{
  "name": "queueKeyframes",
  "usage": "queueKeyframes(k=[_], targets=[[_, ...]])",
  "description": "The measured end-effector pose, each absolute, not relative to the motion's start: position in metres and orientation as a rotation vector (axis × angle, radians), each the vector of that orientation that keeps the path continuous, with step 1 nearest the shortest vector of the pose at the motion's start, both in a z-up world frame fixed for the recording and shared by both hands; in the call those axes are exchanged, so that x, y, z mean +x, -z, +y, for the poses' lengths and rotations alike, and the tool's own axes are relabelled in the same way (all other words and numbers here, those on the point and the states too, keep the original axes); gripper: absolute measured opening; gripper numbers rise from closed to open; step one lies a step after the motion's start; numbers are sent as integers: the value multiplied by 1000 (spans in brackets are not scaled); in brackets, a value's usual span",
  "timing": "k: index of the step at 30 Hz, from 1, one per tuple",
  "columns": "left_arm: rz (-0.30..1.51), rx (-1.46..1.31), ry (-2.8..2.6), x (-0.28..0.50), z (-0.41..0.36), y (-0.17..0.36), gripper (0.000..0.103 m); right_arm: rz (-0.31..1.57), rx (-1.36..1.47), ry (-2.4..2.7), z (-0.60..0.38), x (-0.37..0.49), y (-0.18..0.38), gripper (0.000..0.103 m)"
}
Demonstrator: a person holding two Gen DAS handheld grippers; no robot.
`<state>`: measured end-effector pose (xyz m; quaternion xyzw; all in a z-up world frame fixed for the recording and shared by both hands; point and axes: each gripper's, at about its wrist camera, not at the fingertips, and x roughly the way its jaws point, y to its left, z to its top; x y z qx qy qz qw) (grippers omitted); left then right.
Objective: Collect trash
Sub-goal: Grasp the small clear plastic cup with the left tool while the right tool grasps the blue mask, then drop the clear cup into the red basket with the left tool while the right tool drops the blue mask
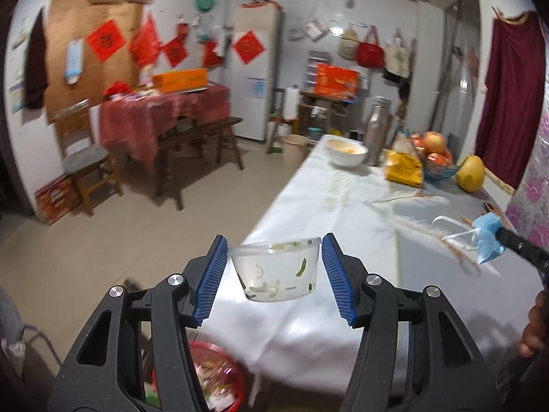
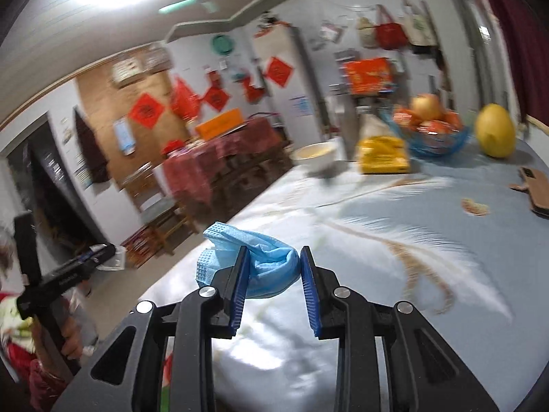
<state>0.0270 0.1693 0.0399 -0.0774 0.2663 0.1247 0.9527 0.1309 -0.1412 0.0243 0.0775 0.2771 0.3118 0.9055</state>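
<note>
A clear plastic tub (image 1: 278,274) with green and white food scraps is clamped at its rim by my left gripper (image 1: 274,243), above the table's near edge. My right gripper (image 2: 274,254) is shut on a crumpled blue face mask (image 2: 271,267) over the pale tablecloth (image 2: 377,257). In the left wrist view the mask (image 1: 487,240) shows at the right on the other gripper's tip, its white ear loops dangling. In the right wrist view the left gripper (image 2: 103,250) and its tub (image 2: 116,257) appear at the far left.
A red bin (image 1: 219,377) with rubbish stands on the floor below the table's near corner. On the table sit a white bowl (image 1: 346,151), a yellow packet (image 1: 403,170), a blue fruit bowl (image 2: 429,130), a pomelo (image 2: 495,135), a peel scrap (image 2: 475,207) and cardboard (image 2: 535,192).
</note>
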Motion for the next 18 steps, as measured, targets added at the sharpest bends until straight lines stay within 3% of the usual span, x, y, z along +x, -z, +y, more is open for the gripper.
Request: queueKeyframes(k=[11, 13, 15, 18], targets=[[680, -378, -343, -47, 260, 50, 57, 612, 29, -826, -52, 56, -28, 30], [717, -423, -355, -46, 273, 71, 63, 627, -2, -845, -35, 47, -25, 30], [745, -477, -389, -47, 286, 89, 83, 643, -26, -862, -21, 42, -21, 30], [753, -554, -407, -48, 301, 97, 85, 673, -58, -892, -2, 37, -14, 30]])
